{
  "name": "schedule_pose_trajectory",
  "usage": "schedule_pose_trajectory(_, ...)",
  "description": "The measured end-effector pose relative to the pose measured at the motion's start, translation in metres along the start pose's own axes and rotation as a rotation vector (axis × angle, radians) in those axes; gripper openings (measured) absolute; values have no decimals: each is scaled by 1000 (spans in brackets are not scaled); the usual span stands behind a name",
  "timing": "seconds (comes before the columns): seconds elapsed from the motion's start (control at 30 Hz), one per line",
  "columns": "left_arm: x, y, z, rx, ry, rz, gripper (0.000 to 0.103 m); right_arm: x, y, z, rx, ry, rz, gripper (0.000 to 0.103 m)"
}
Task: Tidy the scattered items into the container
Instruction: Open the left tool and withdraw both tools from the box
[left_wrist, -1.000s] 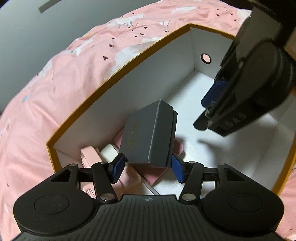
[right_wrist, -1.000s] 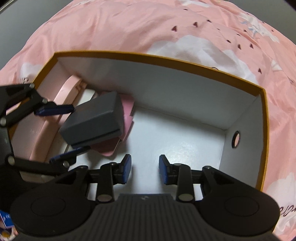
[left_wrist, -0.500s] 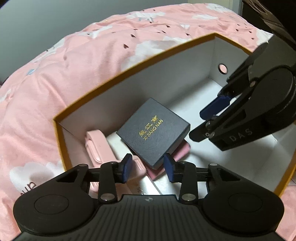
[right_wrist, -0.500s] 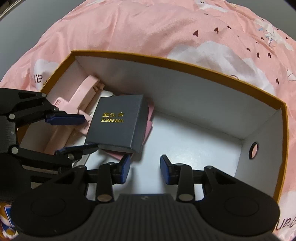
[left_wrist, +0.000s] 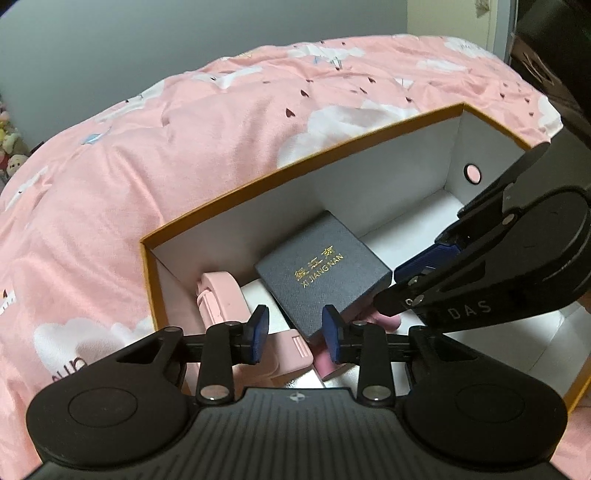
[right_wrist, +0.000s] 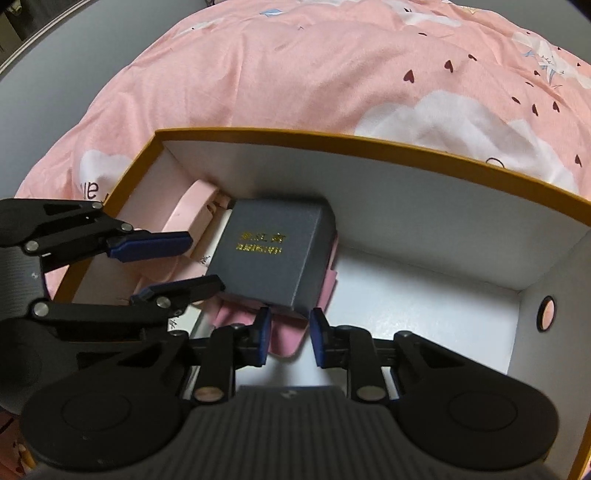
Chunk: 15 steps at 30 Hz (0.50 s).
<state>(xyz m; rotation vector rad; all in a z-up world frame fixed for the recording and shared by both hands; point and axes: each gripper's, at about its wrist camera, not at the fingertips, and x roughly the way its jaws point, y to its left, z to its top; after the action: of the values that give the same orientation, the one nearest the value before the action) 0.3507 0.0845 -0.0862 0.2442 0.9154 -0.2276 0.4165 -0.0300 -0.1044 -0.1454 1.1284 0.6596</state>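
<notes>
I held both tongs over the open container, an orange-rimmed cardboard box with white inner walls that sat on a bed covered by a pink cloud-print duvet.

Left tongs: the jaws had just been closing, and the pads stood apart with nothing clamped between them. The dark grey gift box, lettered in gold, lay released just ahead of the fingertips; its near corner showed in the gap, but the pads did not press it.

Right tongs: the jaws had likewise just been closing and gripped nothing. The gift box lay directly beyond them, resting tilted on a pink flat item on the container floor.

A pale pink case lay against the end wall, beyond the left pad of the left tongs. From the right wrist view, the left tongs entered from the left side, their fingers bracketing the area beside the gift box without touching it.
</notes>
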Motion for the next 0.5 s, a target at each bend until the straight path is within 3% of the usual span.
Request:
schedule_pose_trajectory(0.13,-18,-3,-6,-27,-39,14,38,-15,1,-4,-7,-22,-15,29)
schedule_pose_trajectory(0.23,-36,-9,-10,-55,-80,25,41,-31,3,-8,-17,-58,-24,39)
schedule_pose_trajectory(0.3,-51,-14,-13,-74,-120,47,48,-41,8,-12,-35,-83,-35,46)
schedule_pose_trajectory(0.4,-72,-21,-21,-115,-190,101,57,-61,19,-23,-77,-155,-95,57)
schedule_pose_trajectory(0.5,-99,-26,-36,-197,-241,130,58,-81,26,-37,-88,-240,-140,60)
